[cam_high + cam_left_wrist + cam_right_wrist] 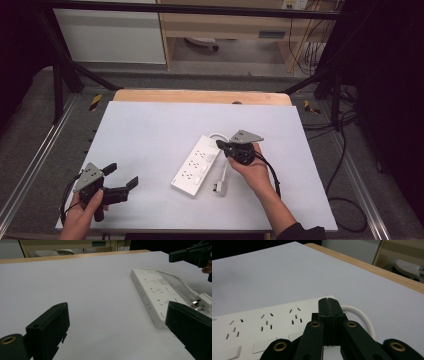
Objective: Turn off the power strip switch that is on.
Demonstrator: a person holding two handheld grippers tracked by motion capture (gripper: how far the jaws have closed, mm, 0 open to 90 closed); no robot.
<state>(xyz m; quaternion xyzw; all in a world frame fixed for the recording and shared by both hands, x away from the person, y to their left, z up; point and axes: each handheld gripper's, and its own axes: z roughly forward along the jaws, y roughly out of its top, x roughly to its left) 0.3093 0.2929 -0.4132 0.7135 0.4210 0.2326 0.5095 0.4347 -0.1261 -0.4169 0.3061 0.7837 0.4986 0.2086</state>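
Note:
A white power strip (196, 165) lies slanted on the white table top (150, 130), with its white cable (220, 136) looping back to a plug (220, 187) beside it. My right gripper (220, 145) hovers over the strip's far end, jaws pressed together with nothing between them; in the right gripper view the closed tips (328, 301) sit above the strip (262, 325) near the cable (362, 315). My left gripper (121, 176) rests at the table's near left, jaws wide apart and empty. The left gripper view looks toward the strip (155, 292) and plug (201, 302).
A wooden table edge (200, 96) runs along the far side. Black frame bars (65, 65) stand around the table, with cables on the floor (345, 150) to the right. A white cabinet (110, 35) and shelving stand behind.

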